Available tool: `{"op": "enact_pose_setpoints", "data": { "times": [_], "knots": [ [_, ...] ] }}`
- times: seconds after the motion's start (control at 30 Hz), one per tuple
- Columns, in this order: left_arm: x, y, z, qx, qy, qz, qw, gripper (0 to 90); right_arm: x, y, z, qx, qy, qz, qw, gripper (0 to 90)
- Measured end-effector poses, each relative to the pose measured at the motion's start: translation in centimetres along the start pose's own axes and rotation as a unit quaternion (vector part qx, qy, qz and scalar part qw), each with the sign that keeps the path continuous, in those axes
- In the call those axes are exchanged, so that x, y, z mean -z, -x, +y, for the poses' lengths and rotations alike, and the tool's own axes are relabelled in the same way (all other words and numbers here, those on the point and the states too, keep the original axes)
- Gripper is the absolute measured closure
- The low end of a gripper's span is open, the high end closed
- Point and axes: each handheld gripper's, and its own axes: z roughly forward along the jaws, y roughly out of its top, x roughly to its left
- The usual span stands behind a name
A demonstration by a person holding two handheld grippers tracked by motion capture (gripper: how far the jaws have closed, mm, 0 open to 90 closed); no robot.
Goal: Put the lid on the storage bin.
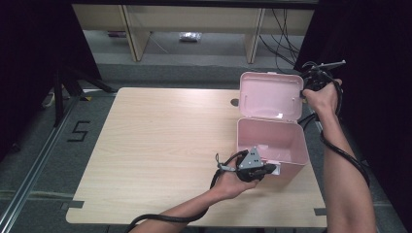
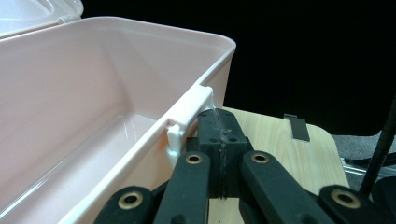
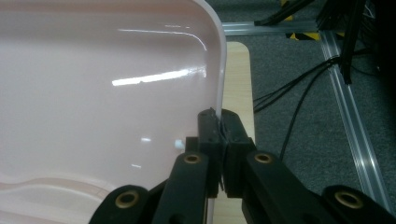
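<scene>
A pink plastic box (image 1: 297, 145) stands open at the right of the wooden table (image 1: 160, 145), its lid (image 1: 269, 97) raised upright at the back. My left gripper (image 1: 269, 171) is at the front wall, jaws shut, tips against the white latch (image 1: 275, 170). In the left gripper view the shut gripper (image 2: 219, 121) touches the latch (image 2: 187, 116) just under the box rim (image 2: 140, 32); the box looks empty. My right gripper (image 1: 303, 92) is at the lid's right edge. In the right gripper view that gripper (image 3: 220, 123) is shut on the lid's (image 3: 93, 93) thin rim.
A dark round hole (image 1: 234, 102) sits in the tabletop left of the lid. Black cables (image 3: 299, 93) and a metal rail (image 3: 355, 135) lie on the grey floor to the right. A taped "5" (image 1: 80, 131) marks the floor at left. Wooden shelf legs (image 1: 136, 34) stand behind.
</scene>
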Motion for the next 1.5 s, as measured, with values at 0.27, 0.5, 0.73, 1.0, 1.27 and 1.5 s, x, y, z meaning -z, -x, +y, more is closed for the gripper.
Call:
{"op": "enact_pose_setpoints", "data": {
  "times": [0.27, 0.5, 0.73, 1.0, 1.27, 1.5],
  "knots": [
    [0.0, 0.0, 0.0, 0.002, 0.0, 0.0, 1.0, 90.0, 0.4, 0.2, -0.3, 0.015, 0.016, 0.0, 0.9998, 89.7],
    [0.0, 0.0, 0.0, 0.0, -0.002, 0.001, 1.0, 90.0, 0.8, 0.1, -0.5, 0.015, 0.022, -0.001, 0.9996, 89.8],
    [0.0, -0.1, 0.0, 0.0, -0.001, 0.001, 1.0, 90.0, 1.3, 0.0, -0.8, 0.019, 0.029, 0.0, 0.9994, 89.9],
    [0.0, 0.0, 0.0, 0.001, -0.002, 0.002, 1.0, 90.0, 1.9, 0.0, -1.2, 0.023, 0.04, 0.0, 0.9989, 89.9],
    [0.0, -0.1, 0.0, 0.001, -0.001, 0.002, 1.0, 90.0, 2.5, 0.0, -1.5, 0.028, 0.045, -0.001, 0.9986, 89.9],
    [0.0, -0.1, 0.0, 0.001, -0.001, 0.003, 1.0, 90.0, 2.9, -0.2, -1.7, 0.032, 0.051, -0.005, 0.9982, 89.9]
  ]
}}
